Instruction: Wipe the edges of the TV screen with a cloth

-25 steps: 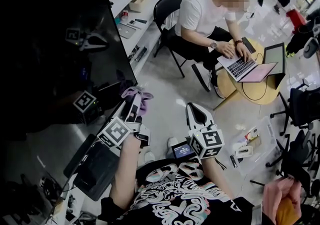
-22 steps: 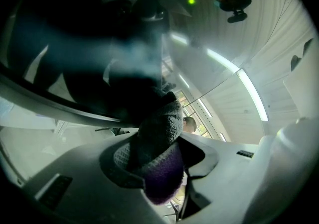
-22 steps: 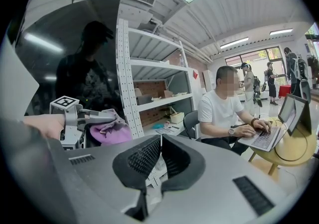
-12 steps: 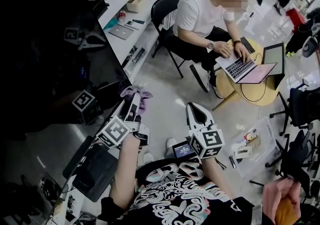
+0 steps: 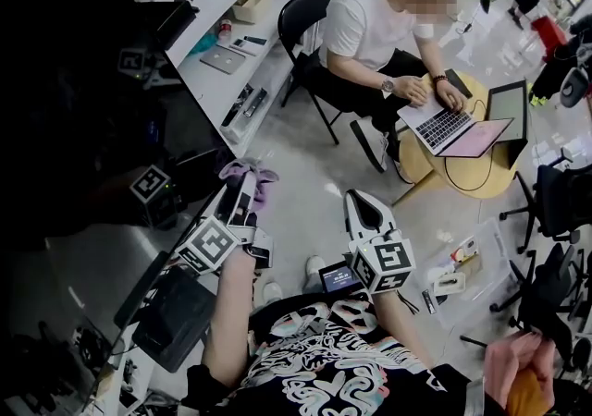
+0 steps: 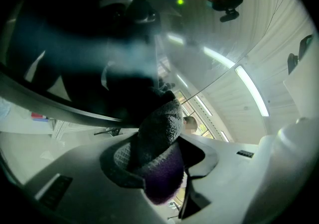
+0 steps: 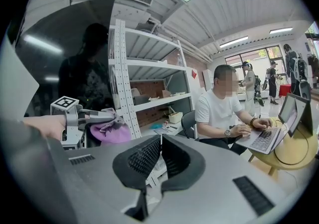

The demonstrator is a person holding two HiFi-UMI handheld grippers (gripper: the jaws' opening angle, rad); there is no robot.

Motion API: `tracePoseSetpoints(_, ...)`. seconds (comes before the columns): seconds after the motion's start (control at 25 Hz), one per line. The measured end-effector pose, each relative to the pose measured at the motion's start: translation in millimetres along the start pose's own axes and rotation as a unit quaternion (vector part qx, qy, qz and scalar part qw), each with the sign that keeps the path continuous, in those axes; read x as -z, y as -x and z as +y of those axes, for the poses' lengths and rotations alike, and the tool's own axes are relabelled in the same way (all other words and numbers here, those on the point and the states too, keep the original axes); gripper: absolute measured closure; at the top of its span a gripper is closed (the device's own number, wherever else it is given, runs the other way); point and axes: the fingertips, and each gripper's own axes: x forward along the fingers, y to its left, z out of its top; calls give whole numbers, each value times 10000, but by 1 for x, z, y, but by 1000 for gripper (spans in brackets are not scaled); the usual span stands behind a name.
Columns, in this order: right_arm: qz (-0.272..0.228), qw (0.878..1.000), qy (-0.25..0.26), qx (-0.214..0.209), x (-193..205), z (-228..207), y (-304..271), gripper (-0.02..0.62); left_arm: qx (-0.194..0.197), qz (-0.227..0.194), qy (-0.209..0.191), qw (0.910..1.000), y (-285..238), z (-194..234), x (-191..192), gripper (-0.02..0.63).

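Note:
The big dark TV screen [image 5: 83, 100] fills the left of the head view; its glossy face mirrors the grippers. My left gripper [image 5: 245, 185] is shut on a purple cloth [image 5: 246, 172] and holds it against the screen's lower right edge. In the left gripper view the cloth [image 6: 159, 133] bulges from between the jaws, right under the dark screen [image 6: 84, 44] and its frame. My right gripper [image 5: 364, 204] hangs to the right, away from the screen, shut and empty. From the right gripper view I see the left gripper [image 7: 87, 118] with the purple cloth [image 7: 109, 129] at the screen [image 7: 75, 58].
A seated person [image 5: 388, 26] types on a laptop [image 5: 453, 126] at a small round table [image 5: 481, 165] to the right. A black chair [image 5: 305, 21] and a white bench with small items [image 5: 231, 54] stand behind the screen. A dark bag [image 5: 180, 317] lies below the left gripper.
The left gripper with the cloth has edged slightly along the screen's lower edge, and the view has shifted so more of the white bench shows. The right gripper has stayed put.

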Motion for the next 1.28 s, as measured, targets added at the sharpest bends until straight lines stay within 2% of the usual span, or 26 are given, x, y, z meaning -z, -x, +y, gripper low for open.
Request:
tracePoseSetpoints(0.4,-34,9999,86,-111,-5,-12,2,563,26,-116,-9,9999,-11,-2,1,420)
tracePoseSetpoints(0.56,-42,9998,118,-135,-3,-19,5,563,210,-59,39,9998,-24,-6,8,420)
tracePoseSetpoints(0.64,-93,9994,277,-166,-10,-20,8,563,436,30,-180,9989,-31,-19,13,422)
tracePoseSetpoints(0.72,-206,9979,551,-261,-25,-17,7,563,591,27,-795,9951,-35,-37,13,422)
tracePoseSetpoints(0.8,-321,9959,734,-424,-40,-11,2,563,538,-72,-1740,9833,-33,-51,9,422)
tracePoseSetpoints(0.88,-427,9938,824,-607,-49,-5,-1,563,342,-218,-2714,9616,-23,-61,7,422)
tracePoseSetpoints(0.96,-519,9911,901,-837,-54,2,-4,563,64,-395,-3644,9304,-8,-69,5,422)
tracePoseSetpoints(1.04,-564,9871,960,-1149,-55,11,-9,563,-242,-560,-4360,8979,11,-76,5,422)
tracePoseSetpoints(1.08,-571,9853,972,-1285,-55,16,-11,563,-358,-610,-4589,8856,20,-78,6,422)
tracePoseSetpoints(1.12,-574,9837,976,-1398,-55,22,-12,563,-463,-643,-4733,8773,29,-78,5,422)
tracePoseSetpoints(1.28,-625,9714,1110,-2005,-57,70,-16,563,-1089,-948,-4829,8637,79,-63,-10,422)
